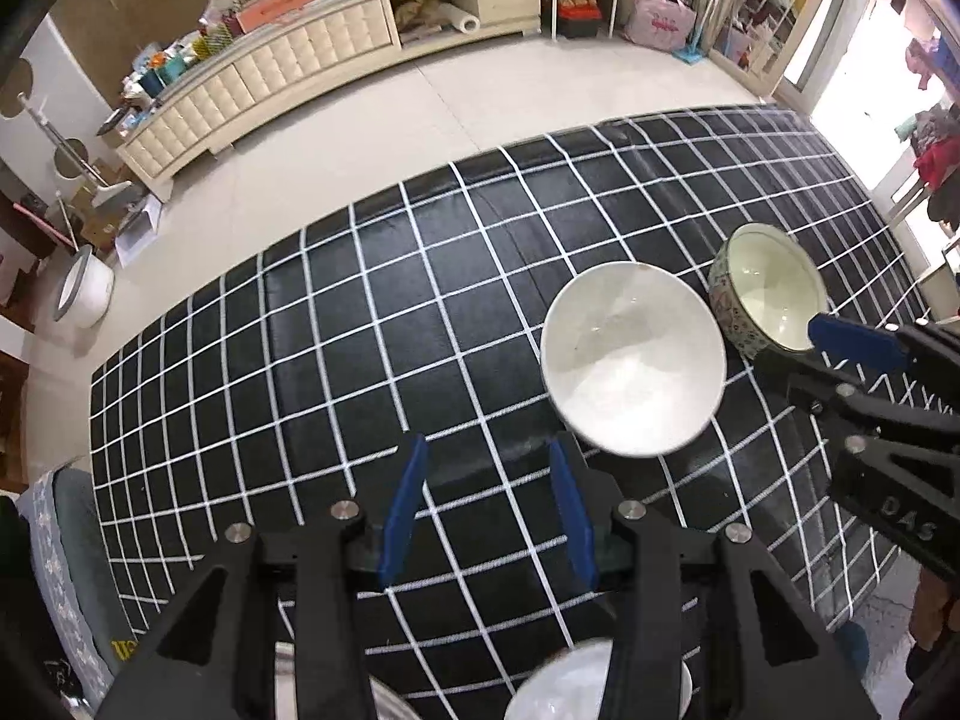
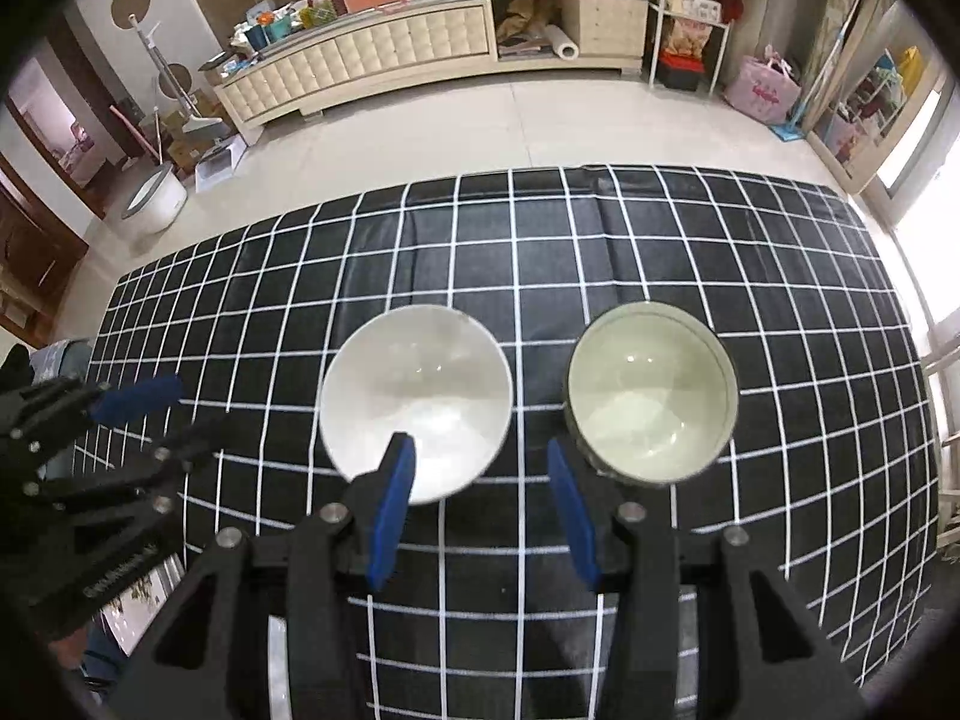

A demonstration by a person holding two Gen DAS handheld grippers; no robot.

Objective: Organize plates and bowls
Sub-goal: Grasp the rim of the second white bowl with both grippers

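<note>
Both bowls stand side by side on the checked table, white bowl nearer the left tongs, patterned bowl nearer the right tongs, both tongs part-open and empty

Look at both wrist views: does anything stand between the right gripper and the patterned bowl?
Nothing visible does. The right gripper hangs open above bare checked cloth, with the patterned bowl just beyond its right finger. The white bowl sits apart, to the left.

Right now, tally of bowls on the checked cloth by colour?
White bowl: 1
Patterned bowl with pale green inside: 1
Total: 2, side by side and both upright on the black checked cloth. White dishware at the bottom edge of the left wrist view is too hidden to count.
</note>
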